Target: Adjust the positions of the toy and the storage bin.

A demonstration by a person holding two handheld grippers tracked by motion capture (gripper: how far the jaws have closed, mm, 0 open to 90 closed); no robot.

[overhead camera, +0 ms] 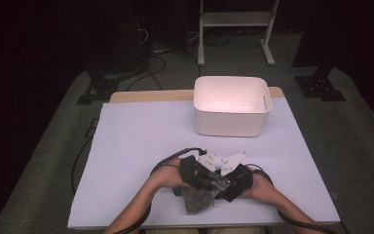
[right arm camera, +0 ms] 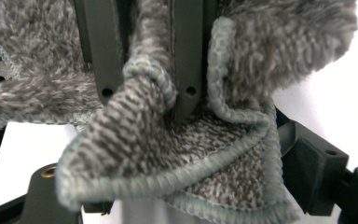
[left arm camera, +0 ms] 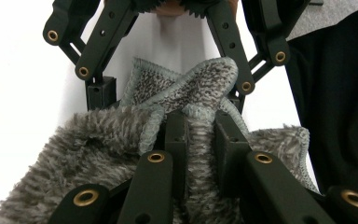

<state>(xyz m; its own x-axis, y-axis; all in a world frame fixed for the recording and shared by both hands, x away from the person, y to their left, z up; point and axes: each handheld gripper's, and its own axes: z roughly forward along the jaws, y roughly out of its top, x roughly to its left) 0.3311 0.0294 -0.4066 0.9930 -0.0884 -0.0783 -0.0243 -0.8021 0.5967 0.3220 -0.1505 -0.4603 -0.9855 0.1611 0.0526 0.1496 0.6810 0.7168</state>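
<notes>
A grey fluffy cloth (overhead camera: pixel 197 200) with a pale stitched hem hangs between my two grippers near the table's front edge. My left gripper (overhead camera: pixel 213 181) is shut on a fold of the cloth (left arm camera: pixel 98 149), which is pinched between its jaws (left arm camera: pixel 200 126). My right gripper (overhead camera: pixel 222 184) faces it from the other side. It stands open (left arm camera: pixel 168 95), its jaws spread wide on either side of a raised corner of the cloth (right arm camera: pixel 135 140). In the right gripper view its own jaws (right arm camera: pixel 182 177) sit far apart at the bottom, and the left gripper's fingers (right arm camera: pixel 186 56) clamp the cloth above.
A white plastic bin (overhead camera: pixel 231 122) with handle slots stands at the back right of the white-covered table (overhead camera: pixel 136 141). Cables trail from both grippers toward the front edge. A metal frame and stands are on the floor beyond the table.
</notes>
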